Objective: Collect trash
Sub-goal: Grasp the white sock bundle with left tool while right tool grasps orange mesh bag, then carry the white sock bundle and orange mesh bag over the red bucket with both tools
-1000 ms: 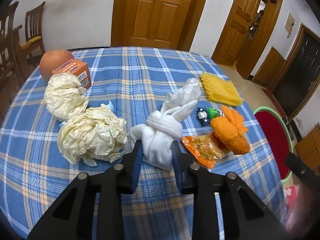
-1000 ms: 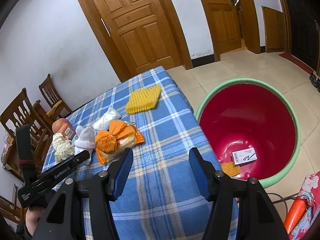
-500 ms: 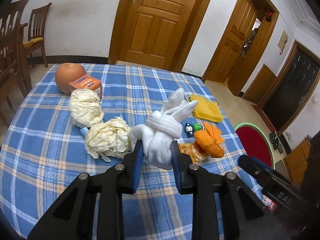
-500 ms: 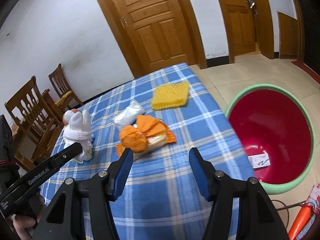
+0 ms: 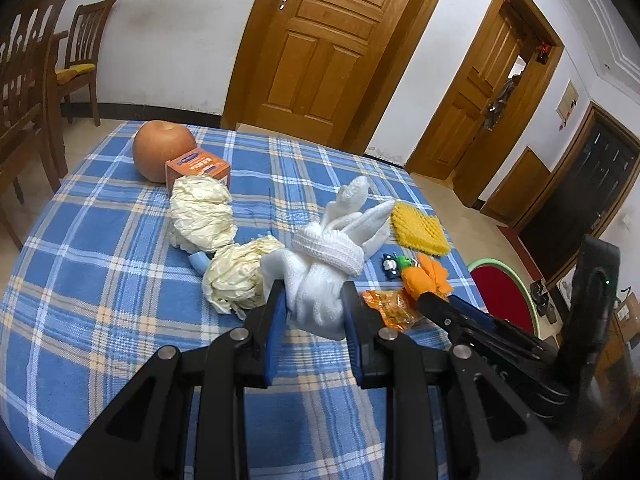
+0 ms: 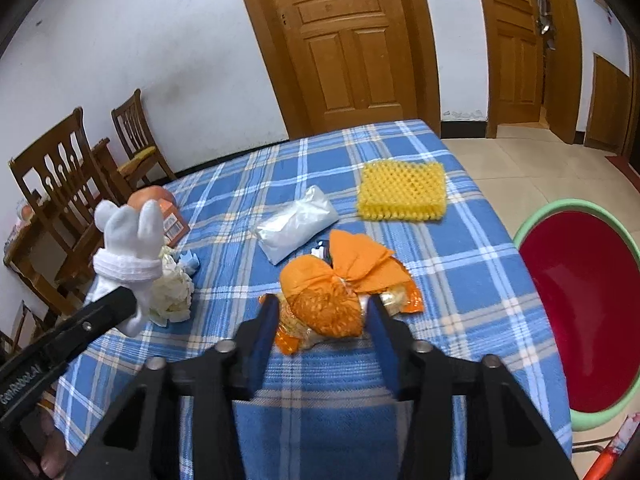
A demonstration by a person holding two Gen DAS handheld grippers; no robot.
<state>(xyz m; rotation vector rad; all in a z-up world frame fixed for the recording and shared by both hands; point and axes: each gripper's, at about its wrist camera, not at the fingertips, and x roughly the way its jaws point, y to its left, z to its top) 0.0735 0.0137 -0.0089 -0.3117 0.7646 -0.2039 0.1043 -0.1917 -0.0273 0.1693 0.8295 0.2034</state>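
Observation:
My left gripper [image 5: 314,304] is shut on a knotted white glove [image 5: 328,264] and holds it above the blue plaid table [image 5: 100,272]; the glove also shows in the right wrist view [image 6: 128,248]. My right gripper [image 6: 322,312] is open, its jaws on either side of an orange wrapped bundle [image 6: 324,300] that lies on an orange snack wrapper [image 6: 408,300]. The bundle also shows in the left wrist view [image 5: 426,278]. The red basin with a green rim [image 6: 580,320] stands on the floor to the right of the table.
Two crumpled cream paper balls [image 5: 202,212] [image 5: 236,276], an orange box [image 5: 198,168] and a round orange fruit [image 5: 162,154] lie at left. A yellow foam net [image 6: 402,192], a clear plastic bag [image 6: 296,222] and a small toy [image 5: 394,266] lie farther back. Wooden chairs [image 6: 60,184] stand at left.
My left gripper has lifted the white glove off the table. My right gripper has swung from the basin to the table and come down around the orange bundle.

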